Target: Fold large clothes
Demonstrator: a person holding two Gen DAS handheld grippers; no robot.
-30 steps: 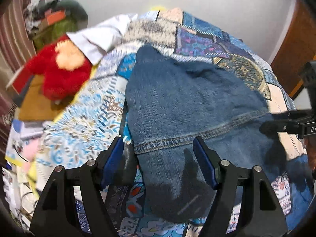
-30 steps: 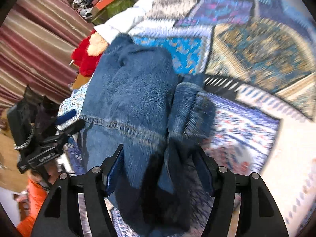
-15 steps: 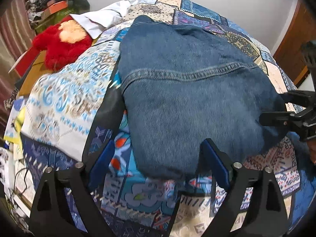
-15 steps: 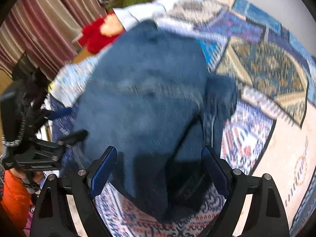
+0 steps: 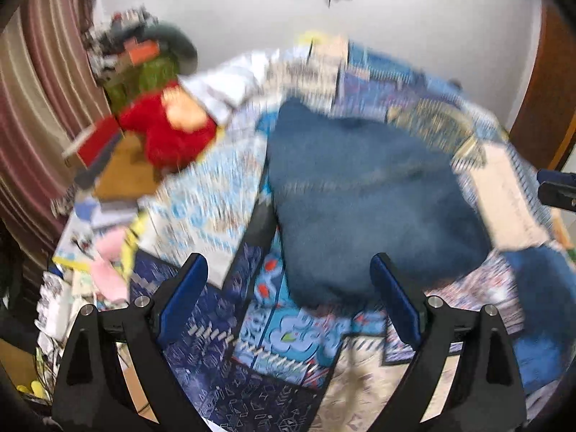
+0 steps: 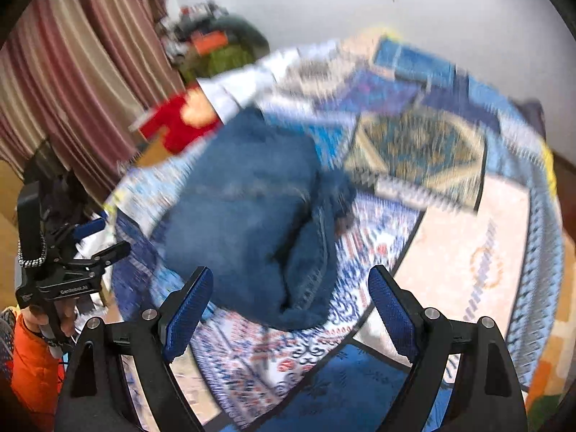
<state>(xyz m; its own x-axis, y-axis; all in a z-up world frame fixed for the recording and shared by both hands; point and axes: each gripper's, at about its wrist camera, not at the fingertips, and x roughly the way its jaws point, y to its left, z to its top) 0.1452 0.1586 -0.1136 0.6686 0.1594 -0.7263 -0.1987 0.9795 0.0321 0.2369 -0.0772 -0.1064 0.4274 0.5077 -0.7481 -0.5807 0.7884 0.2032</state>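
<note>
A folded blue denim garment (image 5: 363,194) lies on the patterned quilt (image 5: 201,201) of a bed; it also shows in the right wrist view (image 6: 248,216), with a sleeve bunched at its right side. My left gripper (image 5: 288,298) is open and empty, held back from the garment's near edge. My right gripper (image 6: 288,302) is open and empty, above the garment's near end. Both views are motion-blurred. The left gripper (image 6: 97,241) also shows at the left of the right wrist view.
A red plush toy (image 5: 169,133) and a white cloth (image 5: 230,79) lie at the bed's far left. Clutter and a striped curtain (image 5: 39,82) stand left of the bed. A wooden door (image 5: 543,100) is at the right. A white wall is behind.
Both grippers have pulled back and up from the denim garment, jaws open. The garment stays folded on the quilt. The views are now blurred by motion.
</note>
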